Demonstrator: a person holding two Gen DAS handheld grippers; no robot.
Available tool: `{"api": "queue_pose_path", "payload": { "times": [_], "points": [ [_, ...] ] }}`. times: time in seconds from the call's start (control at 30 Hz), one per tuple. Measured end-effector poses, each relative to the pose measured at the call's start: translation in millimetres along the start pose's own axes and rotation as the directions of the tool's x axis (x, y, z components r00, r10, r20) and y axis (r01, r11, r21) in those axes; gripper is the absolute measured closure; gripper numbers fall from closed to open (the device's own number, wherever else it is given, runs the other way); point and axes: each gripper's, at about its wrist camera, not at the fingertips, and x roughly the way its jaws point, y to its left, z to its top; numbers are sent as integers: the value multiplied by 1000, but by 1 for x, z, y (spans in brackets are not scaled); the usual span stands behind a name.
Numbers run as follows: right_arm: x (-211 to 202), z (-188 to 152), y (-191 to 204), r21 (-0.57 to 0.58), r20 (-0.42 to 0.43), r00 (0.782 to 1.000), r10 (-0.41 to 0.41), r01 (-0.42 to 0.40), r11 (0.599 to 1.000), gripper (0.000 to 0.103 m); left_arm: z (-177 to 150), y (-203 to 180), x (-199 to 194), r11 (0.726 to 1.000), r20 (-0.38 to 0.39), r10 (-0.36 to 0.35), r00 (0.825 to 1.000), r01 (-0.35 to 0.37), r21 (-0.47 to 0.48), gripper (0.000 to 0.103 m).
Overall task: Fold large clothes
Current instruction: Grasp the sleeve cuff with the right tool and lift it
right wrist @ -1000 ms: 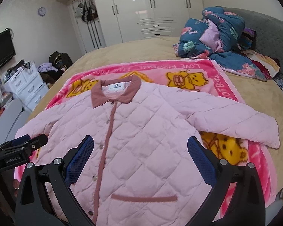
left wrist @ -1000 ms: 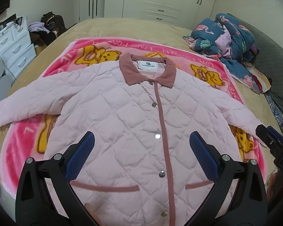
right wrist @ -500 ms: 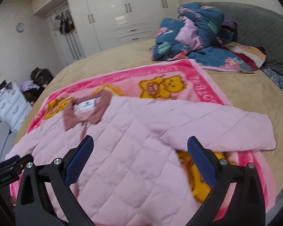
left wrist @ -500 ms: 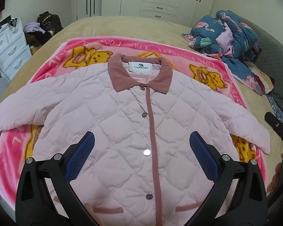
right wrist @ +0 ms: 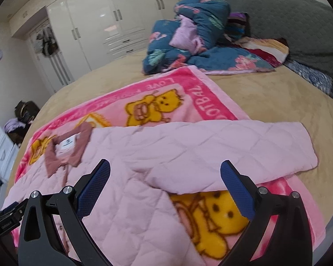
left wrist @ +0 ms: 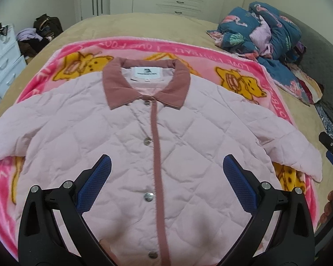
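A pale pink quilted jacket (left wrist: 122,133) with a dusty-rose collar (left wrist: 144,82) lies face up and buttoned on a pink bear blanket (left wrist: 233,66), sleeves spread to both sides. My left gripper (left wrist: 166,166) hovers open over the jacket's chest, nothing between its blue pads. In the right wrist view the jacket (right wrist: 188,150) shows its right sleeve (right wrist: 266,146) stretched out, cuff near the blanket's edge. My right gripper (right wrist: 165,173) is open above the sleeve's underarm, holding nothing. The jacket's hem is hidden behind the gripper bodies.
The blanket (right wrist: 188,93) lies on a tan bed (right wrist: 277,97). A heap of teal flowered bedding (left wrist: 266,33) sits at the far right by a grey headboard (right wrist: 288,26). White wardrobes (right wrist: 100,26) line the far wall; white drawers (left wrist: 2,59) stand left of the bed.
The left gripper has moved forward up the jacket toward the collar. The right gripper has swung right and lower, from over the jacket's body to over the right sleeve.
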Motion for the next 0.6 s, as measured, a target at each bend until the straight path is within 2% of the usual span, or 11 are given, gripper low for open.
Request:
{"api": "queue_pose_path", "payload": {
  "times": [0.33, 0.6],
  "points": [
    [45, -13, -50, 108, -62, 996, -66, 73, 992, 4, -6, -19, 39, 1000, -45, 2, 999, -1, 25, 9],
    [70, -23, -95, 247, -109, 991, -83, 107, 963, 4, -15, -38, 64, 997, -80, 15, 997, -9, 70, 9]
  ]
}}
